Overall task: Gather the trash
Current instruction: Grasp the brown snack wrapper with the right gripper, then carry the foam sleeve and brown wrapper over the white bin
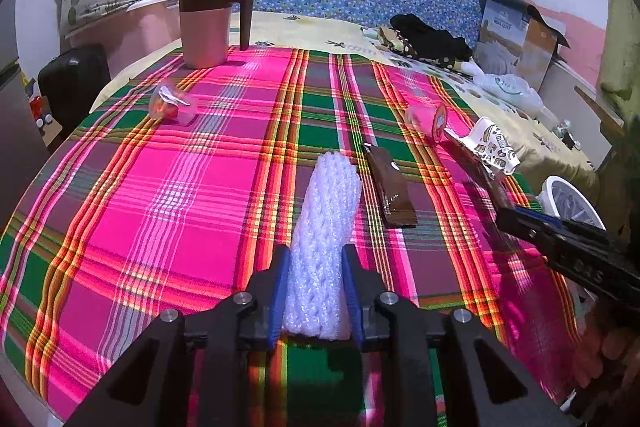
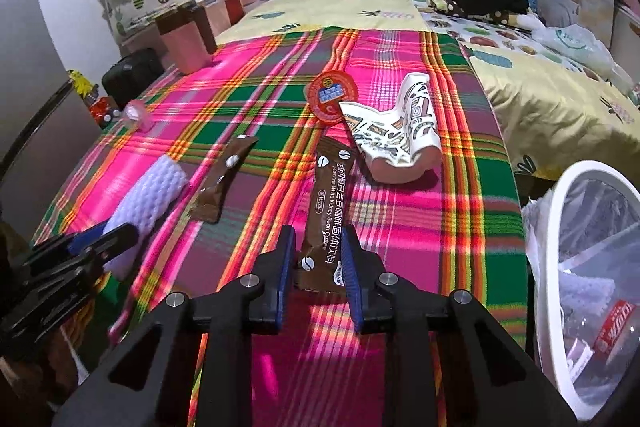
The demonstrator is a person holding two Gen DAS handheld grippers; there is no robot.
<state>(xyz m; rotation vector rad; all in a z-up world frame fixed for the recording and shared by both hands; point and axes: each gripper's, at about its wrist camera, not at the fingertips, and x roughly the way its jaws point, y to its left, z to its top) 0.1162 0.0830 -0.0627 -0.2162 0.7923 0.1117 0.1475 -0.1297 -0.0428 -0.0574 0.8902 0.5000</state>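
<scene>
My left gripper (image 1: 316,255) is shut on the near end of a white foam net sleeve (image 1: 332,195), which sticks out forward over the plaid cloth. In the right wrist view, the right gripper (image 2: 320,235) has its blue pads against both edges of a long brown coffee sachet (image 2: 328,187) lying on the cloth. Between the two lies a second brown sachet (image 2: 224,183). A crumpled patterned paper cup (image 2: 400,131) and a pink jelly cup with a red lid (image 2: 332,97) lie beyond the held sachet. At far left lies a small clear cup (image 1: 172,103).
A white-rimmed bin (image 2: 560,195) lined with a clear bag stands off the bed's right edge, with trash inside. A pink mug with a brown lid (image 1: 206,27) stands at the far left of the cloth. Clothes, a cardboard box and a plastic bag lie at the back right.
</scene>
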